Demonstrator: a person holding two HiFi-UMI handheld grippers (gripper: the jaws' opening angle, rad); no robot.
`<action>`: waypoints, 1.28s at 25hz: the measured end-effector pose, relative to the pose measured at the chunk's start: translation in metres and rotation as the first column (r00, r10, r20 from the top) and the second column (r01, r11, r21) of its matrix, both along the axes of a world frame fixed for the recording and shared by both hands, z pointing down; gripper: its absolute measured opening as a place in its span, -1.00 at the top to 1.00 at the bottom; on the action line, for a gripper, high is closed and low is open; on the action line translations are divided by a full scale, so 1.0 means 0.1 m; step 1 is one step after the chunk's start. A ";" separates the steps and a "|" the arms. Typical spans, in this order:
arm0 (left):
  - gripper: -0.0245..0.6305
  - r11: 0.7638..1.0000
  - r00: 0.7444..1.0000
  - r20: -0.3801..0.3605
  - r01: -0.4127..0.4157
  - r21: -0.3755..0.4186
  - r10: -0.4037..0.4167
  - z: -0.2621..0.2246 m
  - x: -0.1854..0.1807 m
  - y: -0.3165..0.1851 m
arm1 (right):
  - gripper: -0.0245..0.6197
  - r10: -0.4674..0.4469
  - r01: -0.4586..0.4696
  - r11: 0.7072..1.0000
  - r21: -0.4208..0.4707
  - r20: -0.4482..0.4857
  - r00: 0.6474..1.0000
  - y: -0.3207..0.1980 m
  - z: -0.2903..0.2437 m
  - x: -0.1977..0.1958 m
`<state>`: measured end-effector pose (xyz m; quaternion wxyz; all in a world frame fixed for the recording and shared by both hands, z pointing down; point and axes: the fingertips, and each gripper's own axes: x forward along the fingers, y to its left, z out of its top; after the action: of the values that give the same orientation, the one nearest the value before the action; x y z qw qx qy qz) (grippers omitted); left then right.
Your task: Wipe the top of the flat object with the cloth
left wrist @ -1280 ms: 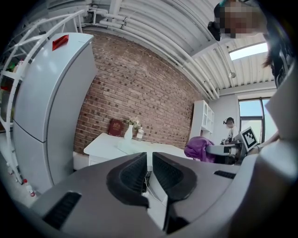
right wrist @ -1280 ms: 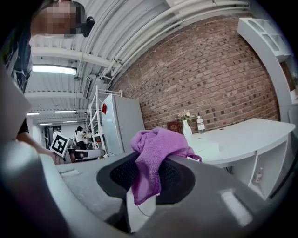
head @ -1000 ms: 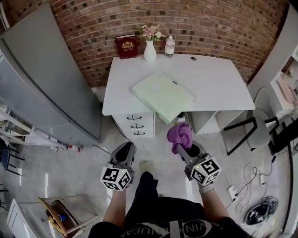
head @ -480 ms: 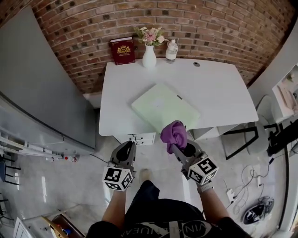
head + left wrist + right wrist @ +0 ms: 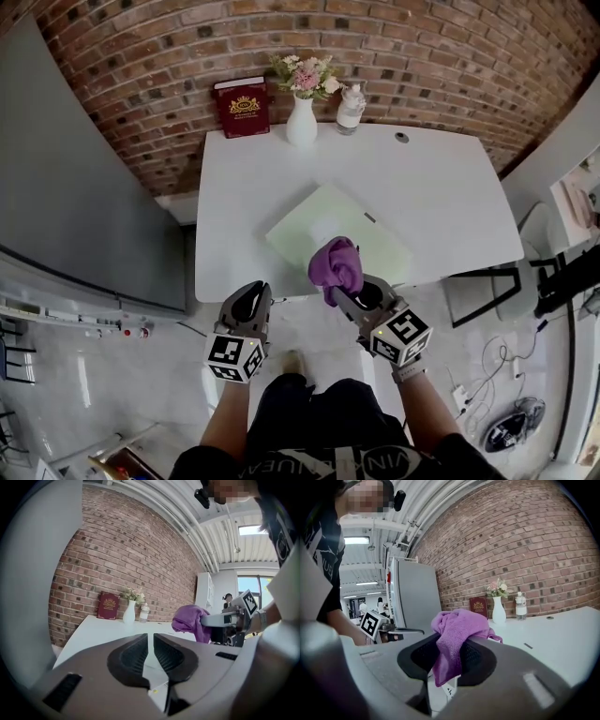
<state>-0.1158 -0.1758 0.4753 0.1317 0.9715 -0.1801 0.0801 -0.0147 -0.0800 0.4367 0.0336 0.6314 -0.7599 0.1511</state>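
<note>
a: what does the scene show?

b: seen from above, a person stands facing a white rectangular desk (image 5: 441, 187) set against a red brick wall (image 5: 450, 66). each hand holds a two-jaw gripper carrying a cube of square markers.

a: where is the thing to be wiped?

b: a flat pale green rectangular board (image 5: 370, 234) lies on the desk, turned at an angle, with its near side close to the desk's front edge.

a: and the cloth?

b: a bunched purple terry cloth (image 5: 336, 265) is in the right gripper (image 5: 345, 296). the two dark ribbed fingers are clamped on it, folds spilling above them and a tail hanging below. in the head view the cloth overlaps the board's near edge; i cannot tell whether it touches the board.

a: what about the other hand?

b: the left gripper (image 5: 249, 292) sits at the desk's front edge, left of the board and apart from it. its fingers are drawn almost together, with only a thin slit between the pads and nothing in it.

a: is anything else on the desk?

b: along the back edge, by the wall, stand a dark red book with a gold emblem (image 5: 242, 108), a white vase of pink and white flowers (image 5: 302, 120) and a clear plastic bottle (image 5: 351, 108), all well apart from the board. a large grey panel (image 5: 84, 206) fills the left side.
</note>
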 end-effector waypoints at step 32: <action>0.80 0.838 0.839 0.076 0.544 -0.051 -0.539 0.37 0.23 -0.28 | 0.62 -0.633 0.541 0.725 -0.426 -0.100 0.768 -1.49 1.04 0.45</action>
<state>-0.0929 -0.2036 0.5127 0.1780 0.8729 -0.4482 0.0745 0.0306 -0.2288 0.5403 0.2901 0.3509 -0.8682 0.1971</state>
